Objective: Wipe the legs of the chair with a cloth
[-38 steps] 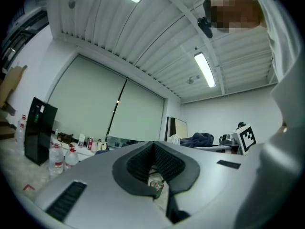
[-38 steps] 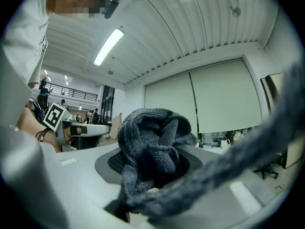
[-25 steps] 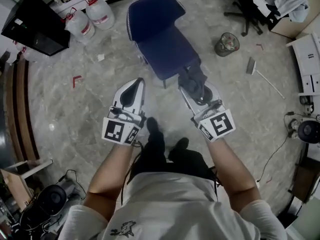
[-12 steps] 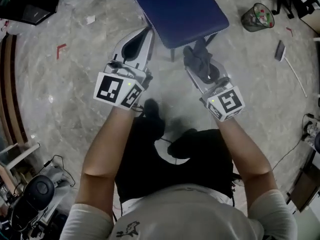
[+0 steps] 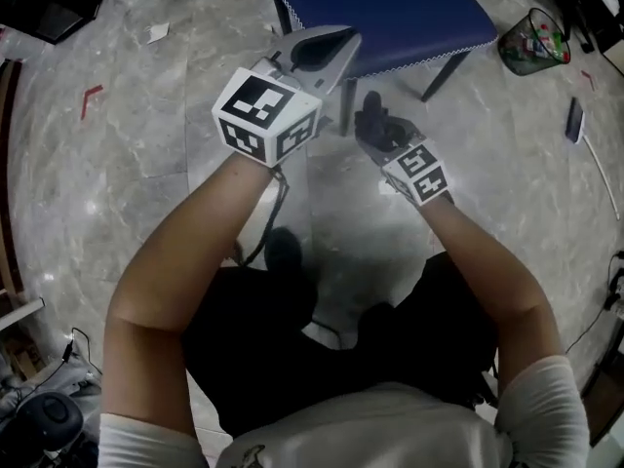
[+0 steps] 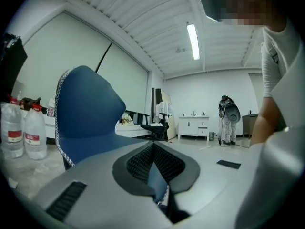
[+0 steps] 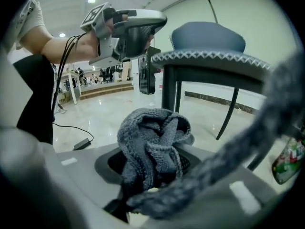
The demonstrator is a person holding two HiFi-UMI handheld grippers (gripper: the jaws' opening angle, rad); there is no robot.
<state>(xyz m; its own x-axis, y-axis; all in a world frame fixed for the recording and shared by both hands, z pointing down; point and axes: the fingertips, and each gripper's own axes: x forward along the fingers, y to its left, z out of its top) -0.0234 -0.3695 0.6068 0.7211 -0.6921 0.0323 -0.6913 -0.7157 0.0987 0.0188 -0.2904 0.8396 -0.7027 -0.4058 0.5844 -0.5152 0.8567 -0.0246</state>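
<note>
The blue chair (image 5: 390, 8) stands at the top of the head view, its dark front leg (image 5: 343, 115) coming down from the seat's near edge. My right gripper (image 5: 378, 130) is shut on a bunched grey knitted cloth (image 5: 375, 120), low and just right of that leg. In the right gripper view the cloth (image 7: 152, 142) fills the jaws, with the leg (image 7: 171, 92) straight behind it. Whether cloth and leg touch I cannot tell. My left gripper (image 5: 343, 39) is shut and empty, held up at the seat's front edge; its view shows the chair back (image 6: 86, 111).
A wire waste bin (image 5: 531, 39) stands on the marble floor right of the chair, with a flat dark tool (image 5: 575, 120) beyond it. Another chair leg (image 5: 444, 71) slants right. Water bottles (image 6: 24, 132) stand behind the chair. A cable and adapter (image 7: 81, 142) lie on the floor.
Both grippers have moved forward up to the seat's front edge. The right one, still holding the cloth, has dropped beside the front leg; the left has risen. The view has closed in.
</note>
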